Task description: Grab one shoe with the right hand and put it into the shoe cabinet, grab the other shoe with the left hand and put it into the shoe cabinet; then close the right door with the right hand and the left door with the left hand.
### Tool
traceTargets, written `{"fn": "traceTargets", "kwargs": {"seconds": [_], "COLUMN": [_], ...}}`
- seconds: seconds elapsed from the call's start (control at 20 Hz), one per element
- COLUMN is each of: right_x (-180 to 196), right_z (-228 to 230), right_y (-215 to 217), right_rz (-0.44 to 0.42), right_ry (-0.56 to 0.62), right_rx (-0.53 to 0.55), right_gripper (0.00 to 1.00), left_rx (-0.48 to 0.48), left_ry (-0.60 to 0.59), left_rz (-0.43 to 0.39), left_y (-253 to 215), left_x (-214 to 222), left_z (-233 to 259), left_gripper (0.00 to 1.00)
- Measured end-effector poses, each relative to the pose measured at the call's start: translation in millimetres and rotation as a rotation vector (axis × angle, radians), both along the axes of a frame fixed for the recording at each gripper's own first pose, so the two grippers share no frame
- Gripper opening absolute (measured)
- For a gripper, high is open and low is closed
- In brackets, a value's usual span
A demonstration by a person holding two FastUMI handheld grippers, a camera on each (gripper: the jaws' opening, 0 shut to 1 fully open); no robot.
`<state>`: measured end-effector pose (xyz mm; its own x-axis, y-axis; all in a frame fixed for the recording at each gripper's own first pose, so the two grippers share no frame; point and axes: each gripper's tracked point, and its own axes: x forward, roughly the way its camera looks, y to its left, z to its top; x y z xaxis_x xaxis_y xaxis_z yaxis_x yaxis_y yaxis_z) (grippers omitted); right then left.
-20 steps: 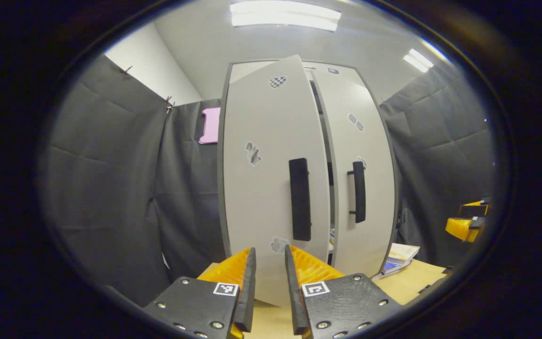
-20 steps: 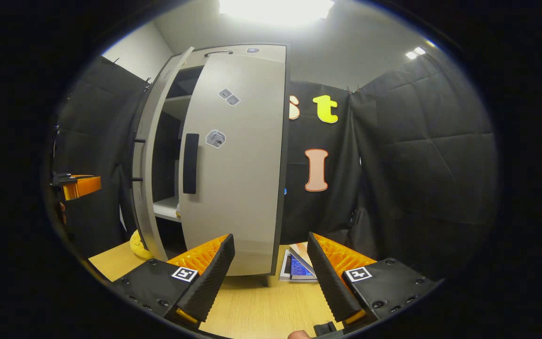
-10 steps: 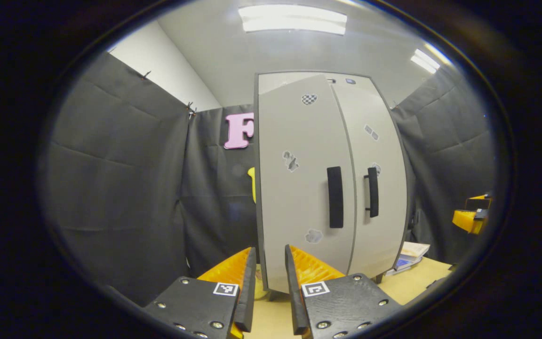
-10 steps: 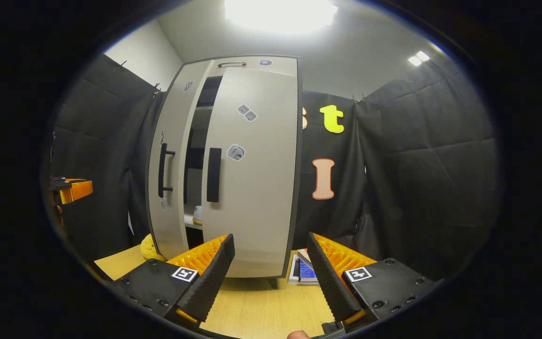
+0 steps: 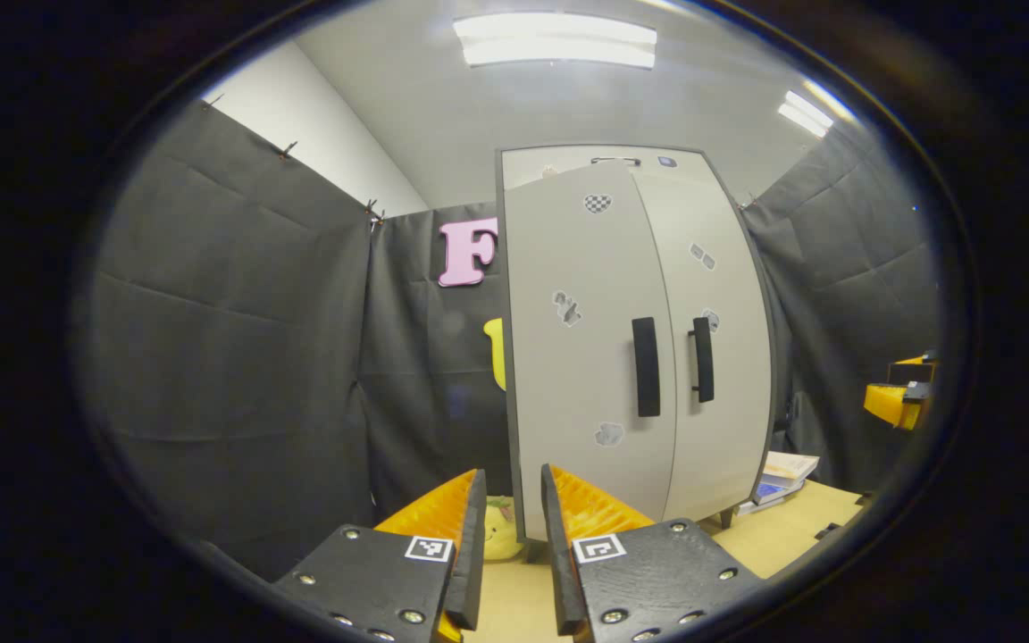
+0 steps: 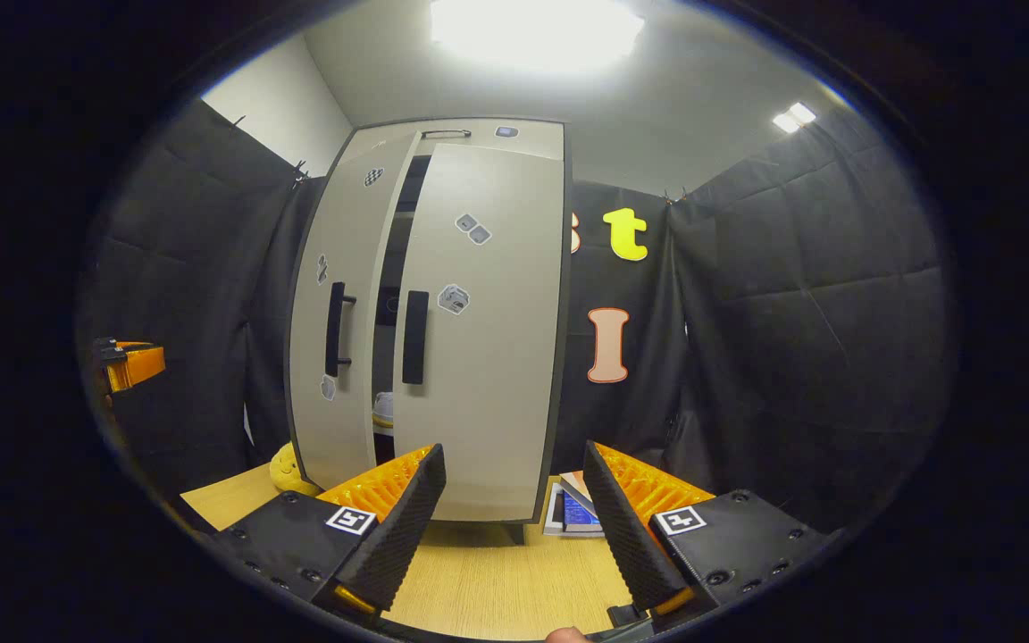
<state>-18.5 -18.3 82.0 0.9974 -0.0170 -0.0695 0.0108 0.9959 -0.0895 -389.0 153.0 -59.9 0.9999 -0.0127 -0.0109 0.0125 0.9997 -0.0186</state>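
Tabletop bears shoe cabinet; left gripper nearly clenched; right gripper released.

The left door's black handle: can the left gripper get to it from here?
Probably yes. The left gripper points toward the cabinet with nothing between it and the left door's handle; the door faces it, though it sits back from it.

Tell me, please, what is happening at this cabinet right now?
A person holds a hand-held gripper in each hand in front of the shoe cabinet. A shoe sits on a shelf inside, seen through a narrow gap between the doors. The left door and the right door are almost shut but not fully. The left hand-held gripper and right hand-held gripper both hang free of the doors, holding nothing.
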Motion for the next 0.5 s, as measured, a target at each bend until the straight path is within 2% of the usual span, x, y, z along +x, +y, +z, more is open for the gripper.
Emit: {"fn": "traceTargets", "kwargs": {"seconds": [0.15, 0.2, 0.5], "right_x": [-3.8, -4.7, -9.0], "right_z": [1.9, 3.1, 6.6], "right_y": [1.2, 1.5, 1.4], "right_rz": [-0.004, -0.005, -0.007], "right_ry": [-0.001, -0.003, -0.012], "right_rx": [-0.004, -0.004, -0.002], "right_gripper": [0.97, 0.98, 0.96], "left_rx": [0.001, 0.008, 0.008], "left_ry": [0.014, 0.015, 0.008], "left_rz": [0.008, 0.013, 0.025], "left_y": [4.2, 5.8, 9.5], "left_x": [-8.1, -9.2, -16.8], "left_z": [-6.6, -7.1, -4.9], "left_gripper": [0.33, 0.36, 0.33]}}
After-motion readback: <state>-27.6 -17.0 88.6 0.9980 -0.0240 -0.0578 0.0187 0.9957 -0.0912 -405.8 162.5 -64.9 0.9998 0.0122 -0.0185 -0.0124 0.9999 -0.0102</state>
